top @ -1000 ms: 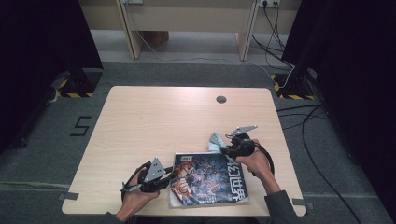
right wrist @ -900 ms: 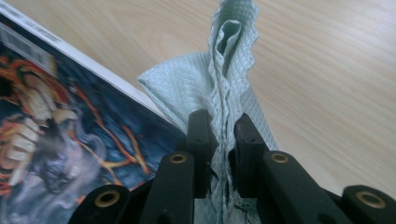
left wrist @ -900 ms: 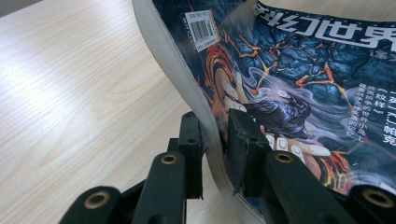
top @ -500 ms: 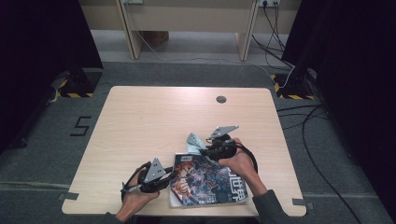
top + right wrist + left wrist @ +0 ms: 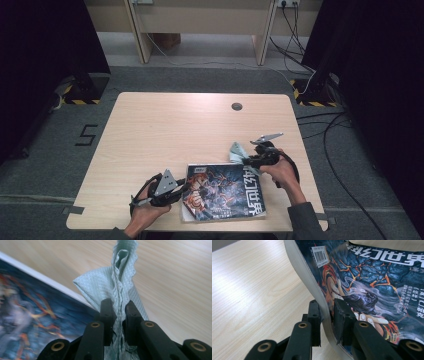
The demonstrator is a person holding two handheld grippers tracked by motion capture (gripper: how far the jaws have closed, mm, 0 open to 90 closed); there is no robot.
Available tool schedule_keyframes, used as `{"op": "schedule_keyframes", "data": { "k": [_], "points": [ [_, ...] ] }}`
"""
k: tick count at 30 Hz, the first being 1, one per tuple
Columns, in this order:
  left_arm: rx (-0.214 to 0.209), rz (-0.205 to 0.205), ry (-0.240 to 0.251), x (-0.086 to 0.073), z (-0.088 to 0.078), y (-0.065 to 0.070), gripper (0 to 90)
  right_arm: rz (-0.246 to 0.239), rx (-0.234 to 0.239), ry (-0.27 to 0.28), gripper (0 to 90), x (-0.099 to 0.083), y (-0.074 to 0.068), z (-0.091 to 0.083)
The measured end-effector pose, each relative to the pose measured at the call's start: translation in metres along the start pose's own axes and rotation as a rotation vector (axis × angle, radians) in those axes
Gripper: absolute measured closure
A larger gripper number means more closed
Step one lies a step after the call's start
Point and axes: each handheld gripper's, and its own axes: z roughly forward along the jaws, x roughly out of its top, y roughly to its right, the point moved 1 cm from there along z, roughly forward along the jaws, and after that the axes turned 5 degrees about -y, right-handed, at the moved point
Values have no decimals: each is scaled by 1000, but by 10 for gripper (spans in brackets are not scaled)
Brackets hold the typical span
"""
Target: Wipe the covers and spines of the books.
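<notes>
A magazine (image 5: 225,192) with a dark, fiery illustrated cover lies at the front edge of the table (image 5: 165,130). My left gripper (image 5: 181,190) is shut on the magazine's left edge; in the left gripper view that magazine (image 5: 367,282) edge bows up between the jaws of the left gripper (image 5: 327,315). A pale green cloth (image 5: 237,151) hangs bunched at the magazine's far right corner. My right gripper (image 5: 246,159) is shut on it; in the right gripper view the folded cloth (image 5: 117,282) rises from between the jaws of the right gripper (image 5: 120,311), above the magazine (image 5: 37,315) edge.
A round cable hole (image 5: 236,106) sits near the table's far edge. Cables (image 5: 320,125) trail over the floor to the right. Dark curtains flank both sides, and a desk frame (image 5: 200,25) stands beyond the table.
My right hand swung the cloth left over the magazine's top edge, then back right toward its far right corner. The left hand and the magazine stayed put.
</notes>
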Motion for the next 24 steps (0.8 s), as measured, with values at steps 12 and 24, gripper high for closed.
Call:
{"op": "schedule_keyframes", "data": {
  "k": [12, 24],
  "points": [
    [2, 1, 5, 0, -1, 0, 756, 38, -56, -25, 802, -13, 20, -4],
    [9, 1, -3, 0, 1, 0, 754, -126, 50, 54, 805, 26, -53, 5]
  ]
}}
